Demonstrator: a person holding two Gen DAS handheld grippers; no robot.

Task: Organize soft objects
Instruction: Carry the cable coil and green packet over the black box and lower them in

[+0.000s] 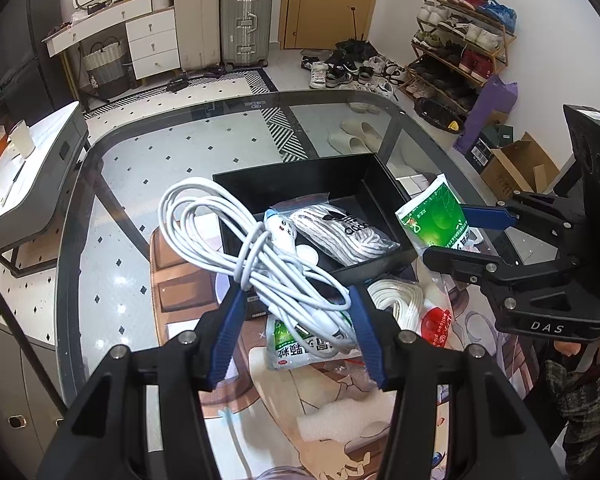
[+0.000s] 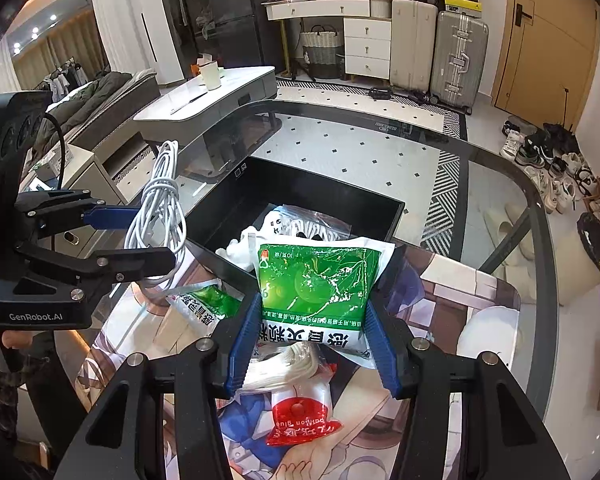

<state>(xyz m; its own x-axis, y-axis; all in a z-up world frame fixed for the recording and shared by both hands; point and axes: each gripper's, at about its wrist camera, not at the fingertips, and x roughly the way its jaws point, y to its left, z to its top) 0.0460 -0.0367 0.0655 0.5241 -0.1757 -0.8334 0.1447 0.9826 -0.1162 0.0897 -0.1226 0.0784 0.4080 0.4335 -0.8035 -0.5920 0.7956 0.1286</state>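
I have a glass table [image 1: 112,184] under both cameras, with a printed mat [image 2: 452,300] spread over its near part. On the glass, its near edge at the mat, sits an open black box [image 1: 284,184], the one real container here. Inside it I can see a clear zip bag of white laces [image 1: 340,232] lying against the right-hand side, and something white beside it that I cannot identify.

My left gripper [image 1: 296,320] has its blue pads pressed in on a bundle of white cable [image 1: 236,232], jaws partway closed around the wrapped middle, the loops held up in the air just short of the box's near wall. My right gripper [image 2: 312,332] is likewise closed partway on a green sachet [image 2: 320,280], pinching its lower sides and holding it upright above the mat, just in front of the box.

On the mat below lie a second green sachet [image 2: 208,304], near the box's front corner, a bag of white cord [image 1: 396,300] beside it, and a small red packet [image 2: 300,420] touching that cord bag.
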